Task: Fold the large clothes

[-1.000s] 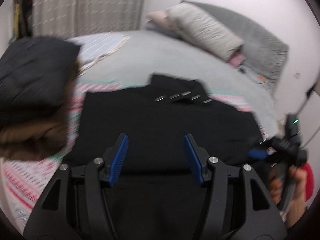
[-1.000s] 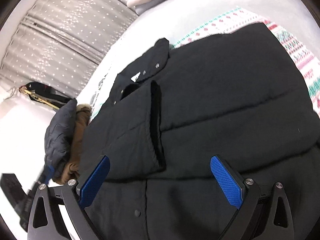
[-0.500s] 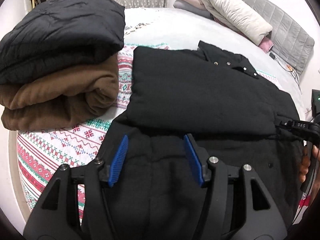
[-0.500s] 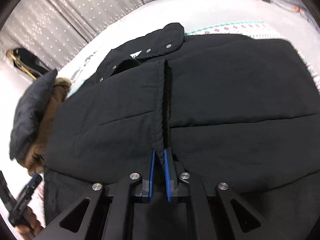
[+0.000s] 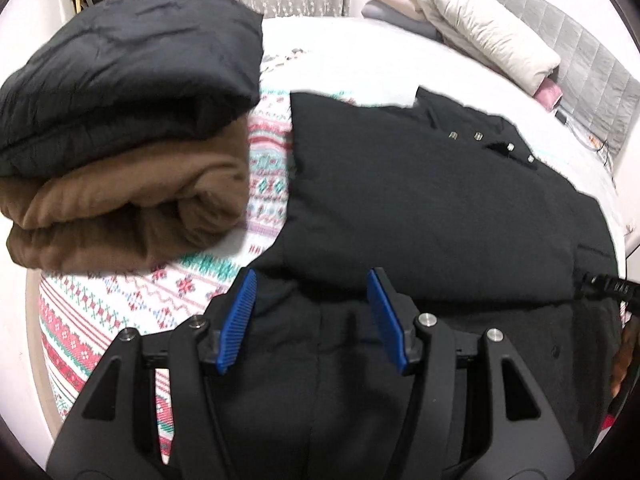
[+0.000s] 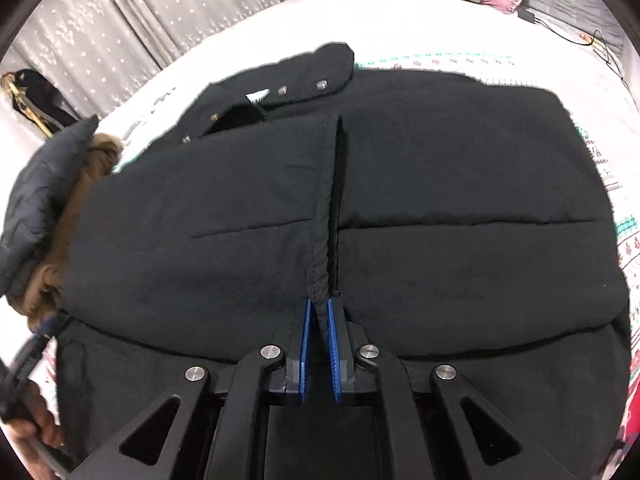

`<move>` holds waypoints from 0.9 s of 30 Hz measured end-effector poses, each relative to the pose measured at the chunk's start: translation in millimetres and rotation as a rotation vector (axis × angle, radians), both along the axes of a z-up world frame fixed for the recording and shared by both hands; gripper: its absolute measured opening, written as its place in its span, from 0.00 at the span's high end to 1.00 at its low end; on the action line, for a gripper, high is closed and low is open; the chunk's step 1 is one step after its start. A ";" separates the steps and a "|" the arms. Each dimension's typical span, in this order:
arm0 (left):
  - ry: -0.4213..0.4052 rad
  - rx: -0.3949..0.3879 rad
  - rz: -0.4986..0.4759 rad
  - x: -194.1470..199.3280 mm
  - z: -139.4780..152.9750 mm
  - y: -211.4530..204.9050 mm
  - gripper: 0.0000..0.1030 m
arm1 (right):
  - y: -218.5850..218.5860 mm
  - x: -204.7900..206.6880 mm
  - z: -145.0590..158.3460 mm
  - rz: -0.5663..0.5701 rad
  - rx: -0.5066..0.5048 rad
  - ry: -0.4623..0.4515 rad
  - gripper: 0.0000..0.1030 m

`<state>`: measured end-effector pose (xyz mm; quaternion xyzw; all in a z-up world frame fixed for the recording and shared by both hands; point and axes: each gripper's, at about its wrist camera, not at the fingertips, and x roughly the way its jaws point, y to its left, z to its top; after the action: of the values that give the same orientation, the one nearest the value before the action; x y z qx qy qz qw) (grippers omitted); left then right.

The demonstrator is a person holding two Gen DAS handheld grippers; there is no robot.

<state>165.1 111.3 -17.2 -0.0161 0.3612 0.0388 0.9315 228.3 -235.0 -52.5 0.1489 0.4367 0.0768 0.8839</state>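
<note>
Between the blue pads of the right gripper (image 6: 319, 312), which are pressing together, the hem edge of the black jacket (image 6: 440, 184) is being pinched. The left gripper (image 5: 311, 292) is hovering with fingers apart over the jacket's lower part. The jacket is lying along the bed (image 5: 360, 52), collar pointing to the pillows (image 5: 480, 28). Folded clothes (image 5: 120, 140) are sitting near its left edge; the bed's far part is staying free.
</note>
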 end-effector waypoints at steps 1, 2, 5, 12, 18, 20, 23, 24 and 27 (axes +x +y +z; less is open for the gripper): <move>-0.011 0.004 -0.013 0.4 3.2 -5.1 0.43 | -0.5 -1.1 3.1 -0.012 0.003 -0.004 0.90; -0.018 0.020 -0.024 1.6 5.2 -10.7 0.43 | -0.6 -4.5 11.2 -0.023 -0.005 -0.017 0.89; -0.046 0.083 -0.074 12.0 4.7 -32.1 0.43 | 3.9 -18.4 36.3 -0.074 -0.108 -0.127 0.86; 0.042 0.071 -0.056 49.9 -26.0 -36.4 0.43 | 46.2 -21.5 30.0 0.127 -0.111 -0.187 0.85; 0.060 0.087 -0.058 53.2 -29.4 -33.3 0.43 | 38.3 -3.8 -3.9 0.124 -0.117 -0.084 0.89; 0.058 0.088 -0.052 50.9 -28.5 -33.7 0.43 | 33.5 -2.8 -5.6 0.135 -0.117 -0.084 0.89; 0.059 0.052 -0.023 31.7 -10.9 -25.9 0.43 | 33.2 -17.0 2.2 0.127 -0.151 -0.087 0.85; 0.052 0.020 -0.034 23.9 -4.5 -23.1 0.43 | 31.9 -23.6 9.7 0.120 -0.144 -0.093 0.85; 0.005 -0.046 -0.078 -19.9 16.3 -13.1 0.30 | 9.6 -59.9 34.3 0.105 -0.116 -0.162 0.68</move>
<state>145.2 98.2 -0.8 -0.0237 0.3645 -0.0058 0.9309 168.4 -225.4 -18.2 0.0676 0.3747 0.1093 0.9182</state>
